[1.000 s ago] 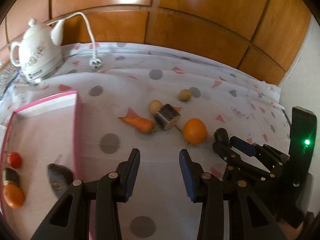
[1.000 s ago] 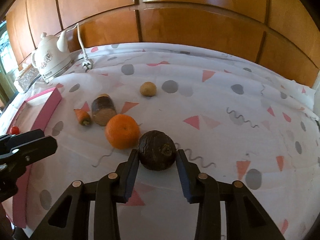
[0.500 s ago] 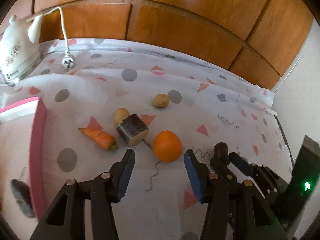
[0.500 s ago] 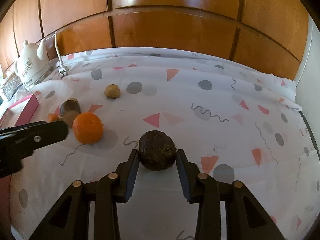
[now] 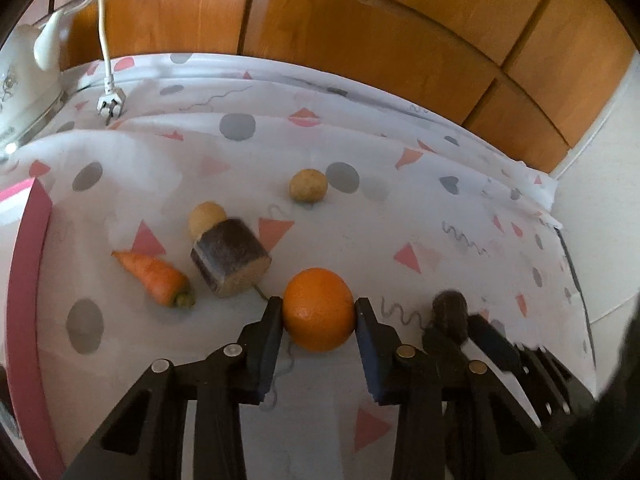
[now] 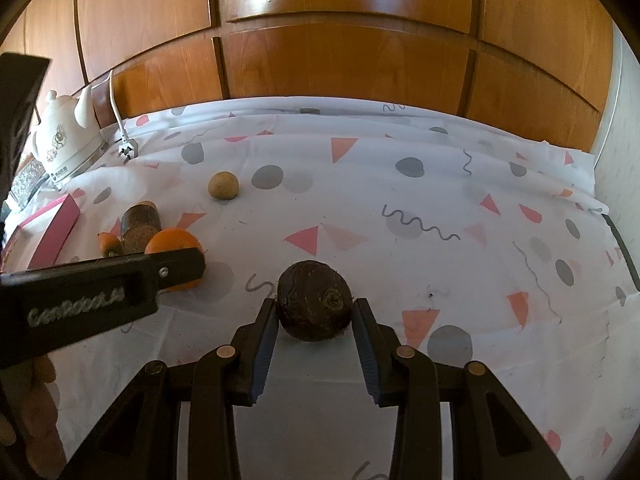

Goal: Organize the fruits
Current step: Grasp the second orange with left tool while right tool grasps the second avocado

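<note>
My left gripper (image 5: 316,320) has its jaws around an orange (image 5: 319,313) that rests on the patterned tablecloth; both pads touch its sides. The orange also shows in the right wrist view (image 6: 176,252), partly behind the left gripper's finger (image 6: 100,280). My right gripper (image 6: 314,316) is shut on a dark brown round fruit (image 6: 315,300), held just above the cloth; it shows in the left wrist view (image 5: 450,312) too. A carrot (image 5: 154,278), a dark cut cylinder piece (image 5: 231,261) and two small tan round fruits (image 5: 308,186) (image 5: 207,218) lie beyond.
A pink tray edge (image 5: 28,280) runs along the left. A white kettle (image 6: 66,144) and its loose plug (image 5: 111,106) sit at the back left. Wooden panelling (image 6: 340,60) backs the table. The cloth's right edge (image 6: 616,232) drops off near a white wall.
My left gripper has swung right from the pink tray and advanced onto the orange, jaws now around it. My right gripper keeps holding the dark fruit and has shifted right.
</note>
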The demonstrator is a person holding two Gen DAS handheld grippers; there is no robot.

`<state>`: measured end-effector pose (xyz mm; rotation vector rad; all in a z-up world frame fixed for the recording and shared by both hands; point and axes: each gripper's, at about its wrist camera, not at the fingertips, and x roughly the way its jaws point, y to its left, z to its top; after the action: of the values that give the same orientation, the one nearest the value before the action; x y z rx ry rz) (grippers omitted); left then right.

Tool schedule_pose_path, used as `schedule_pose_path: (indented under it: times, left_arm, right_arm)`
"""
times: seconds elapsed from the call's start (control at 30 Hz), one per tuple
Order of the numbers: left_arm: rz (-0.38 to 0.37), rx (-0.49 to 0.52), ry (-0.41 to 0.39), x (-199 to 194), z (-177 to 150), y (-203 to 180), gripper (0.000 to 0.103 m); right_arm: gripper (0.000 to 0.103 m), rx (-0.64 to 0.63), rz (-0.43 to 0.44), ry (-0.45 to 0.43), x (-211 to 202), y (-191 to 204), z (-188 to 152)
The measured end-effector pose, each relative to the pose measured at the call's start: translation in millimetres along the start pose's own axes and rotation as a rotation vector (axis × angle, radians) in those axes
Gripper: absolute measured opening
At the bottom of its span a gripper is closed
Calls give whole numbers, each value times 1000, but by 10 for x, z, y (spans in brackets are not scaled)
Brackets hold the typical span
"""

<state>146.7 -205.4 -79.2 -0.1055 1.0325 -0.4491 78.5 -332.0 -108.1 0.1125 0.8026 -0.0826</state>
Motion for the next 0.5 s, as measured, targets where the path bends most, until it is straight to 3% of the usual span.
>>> schedule_pose_path:
  times: [0.3,0.5]
  left_arm:
    - [97,82,-42,-476,-505,250,36]
    - [138,145,-101,-539,-707,243,36]
  right_arm:
    - [41,13,39,34,44,-35,2]
    - [40,11,27,41,-19,20,-15]
